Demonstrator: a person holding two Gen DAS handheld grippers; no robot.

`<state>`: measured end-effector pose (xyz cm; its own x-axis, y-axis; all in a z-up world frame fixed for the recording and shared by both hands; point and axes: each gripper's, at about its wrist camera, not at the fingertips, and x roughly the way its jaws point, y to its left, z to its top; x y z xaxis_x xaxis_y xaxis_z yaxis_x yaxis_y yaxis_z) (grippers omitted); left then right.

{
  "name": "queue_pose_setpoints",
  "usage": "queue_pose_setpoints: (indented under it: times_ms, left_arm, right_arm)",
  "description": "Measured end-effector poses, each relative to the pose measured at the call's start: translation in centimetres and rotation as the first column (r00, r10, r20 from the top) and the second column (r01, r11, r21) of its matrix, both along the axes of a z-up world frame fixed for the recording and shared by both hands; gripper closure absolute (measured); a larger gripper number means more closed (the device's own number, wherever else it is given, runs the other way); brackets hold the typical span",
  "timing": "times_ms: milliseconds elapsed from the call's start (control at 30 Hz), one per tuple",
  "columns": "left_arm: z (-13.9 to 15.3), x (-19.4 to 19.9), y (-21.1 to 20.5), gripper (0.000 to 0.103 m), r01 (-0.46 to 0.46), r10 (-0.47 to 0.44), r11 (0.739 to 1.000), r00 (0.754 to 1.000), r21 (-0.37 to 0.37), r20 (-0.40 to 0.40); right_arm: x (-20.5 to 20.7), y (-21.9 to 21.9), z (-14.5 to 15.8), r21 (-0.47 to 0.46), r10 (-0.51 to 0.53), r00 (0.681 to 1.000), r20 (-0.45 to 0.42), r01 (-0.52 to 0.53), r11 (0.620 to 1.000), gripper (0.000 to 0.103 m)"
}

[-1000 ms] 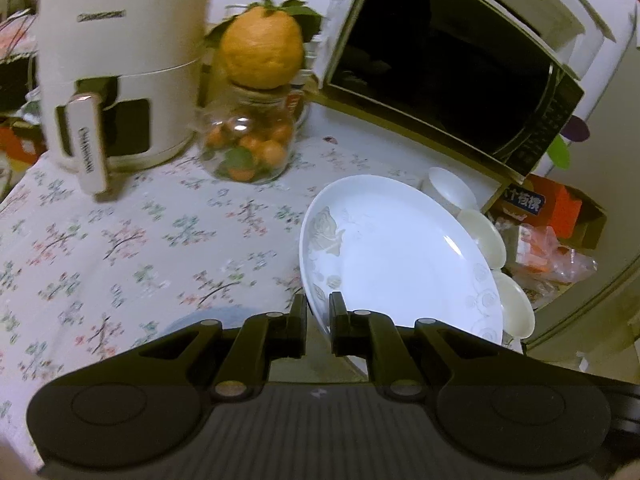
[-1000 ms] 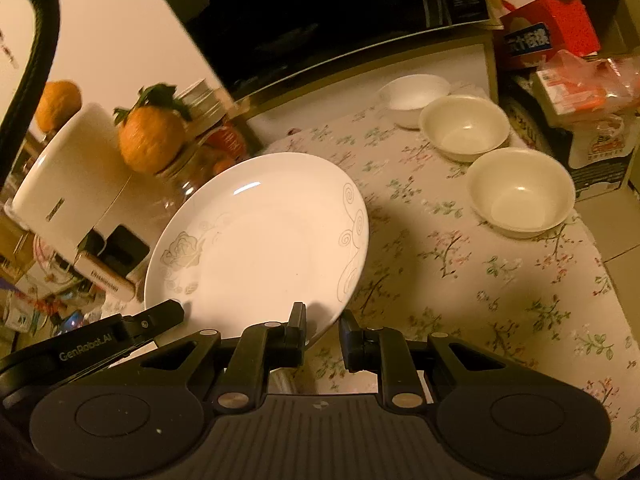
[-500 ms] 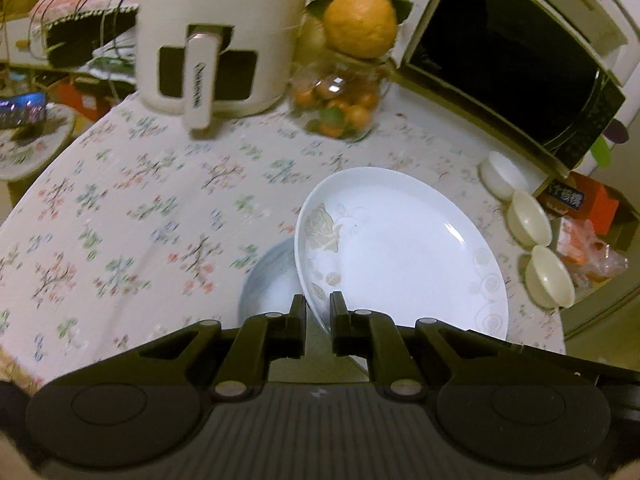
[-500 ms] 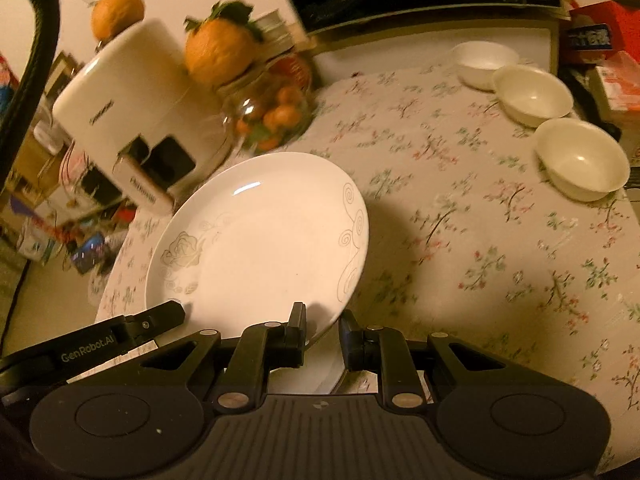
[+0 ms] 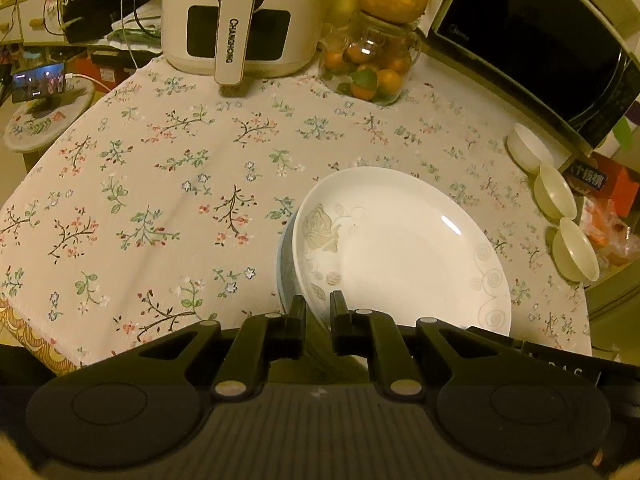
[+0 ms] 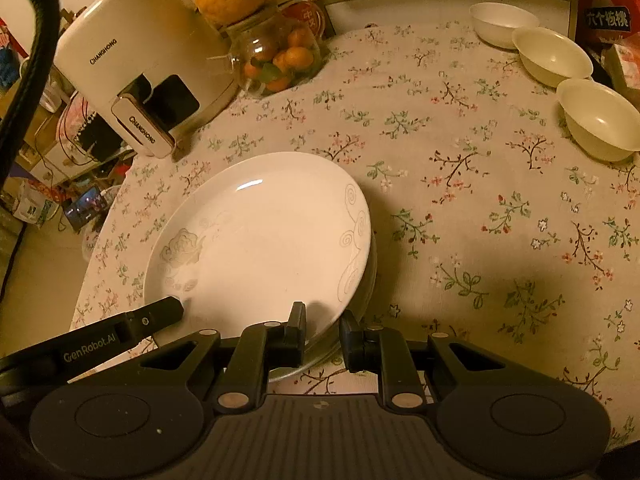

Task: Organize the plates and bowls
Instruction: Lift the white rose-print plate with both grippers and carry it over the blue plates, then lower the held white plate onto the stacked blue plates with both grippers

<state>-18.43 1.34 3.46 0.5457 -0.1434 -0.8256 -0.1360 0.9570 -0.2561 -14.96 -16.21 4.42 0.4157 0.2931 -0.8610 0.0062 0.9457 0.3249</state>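
Observation:
A white plate with a grey rose pattern (image 5: 400, 248) (image 6: 260, 236) is held by its near rim from both sides. My left gripper (image 5: 318, 312) is shut on the rim near the rose. My right gripper (image 6: 322, 322) is shut on the rim by the swirl marks. The left gripper's finger (image 6: 160, 312) shows in the right wrist view at the plate's lower left edge. Another plate (image 5: 283, 264) (image 6: 370, 280) lies on the floral tablecloth directly beneath, only its edge showing. I cannot tell whether the two touch. Three small bowls (image 6: 502, 24) (image 6: 552, 56) (image 6: 600, 118) stand in a row at the right.
A white air fryer (image 5: 240, 20) stands at the back of the table. Beside it is a glass jar of small oranges (image 5: 372, 64) with a large orange on top. A black microwave (image 5: 540, 40) fills the back right. The table edge (image 5: 24, 316) curves away on the left.
Both grippers have come down and tipped toward the table with the plate between them. The plate now hangs just over a second plate that has come into view beneath it.

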Motion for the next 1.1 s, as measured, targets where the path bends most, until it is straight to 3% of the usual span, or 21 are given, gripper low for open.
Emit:
queue_pose_setpoints:
  times_ms: [1100]
  left_arm:
    - [-0.4,-0.3,-1.2,0.092,0.012,-0.011,0.993,1.0,0.121,-0.015]
  right_arm:
    - [0.1,1.1,-0.9,-0.052,-0.022,0.998,-0.058,0.019,0.998,0.085]
